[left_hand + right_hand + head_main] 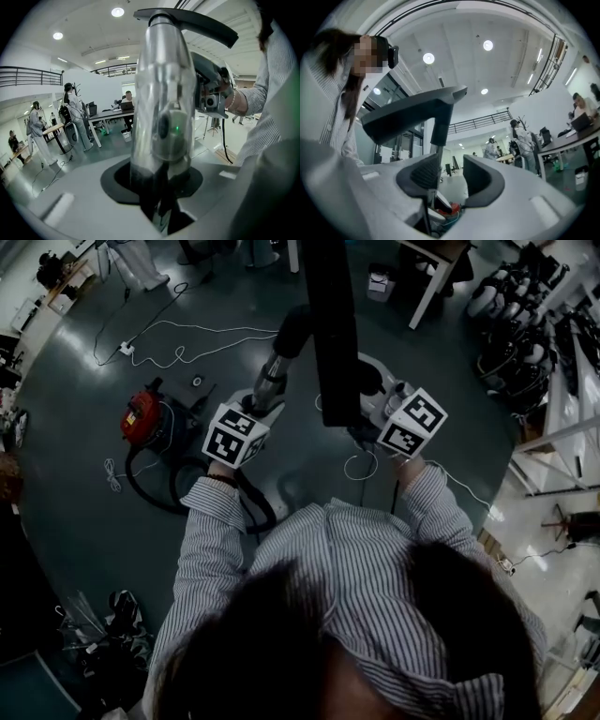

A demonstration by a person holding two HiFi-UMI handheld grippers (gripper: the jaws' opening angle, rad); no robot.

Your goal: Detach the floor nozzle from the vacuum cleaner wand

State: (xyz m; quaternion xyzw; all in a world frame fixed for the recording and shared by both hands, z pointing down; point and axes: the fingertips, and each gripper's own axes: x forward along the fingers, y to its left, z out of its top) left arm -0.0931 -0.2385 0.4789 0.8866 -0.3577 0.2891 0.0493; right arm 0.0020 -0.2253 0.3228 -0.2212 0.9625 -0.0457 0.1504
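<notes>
Left gripper (159,187) clamps the wand (161,93); right gripper (450,180) spread, angled up below floor nozzle (410,117). Open floor (84,502) all round.

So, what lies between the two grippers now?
The dark floor nozzle on its wand, seen in the head view; the left gripper grips the wand, the right gripper is open.
</notes>
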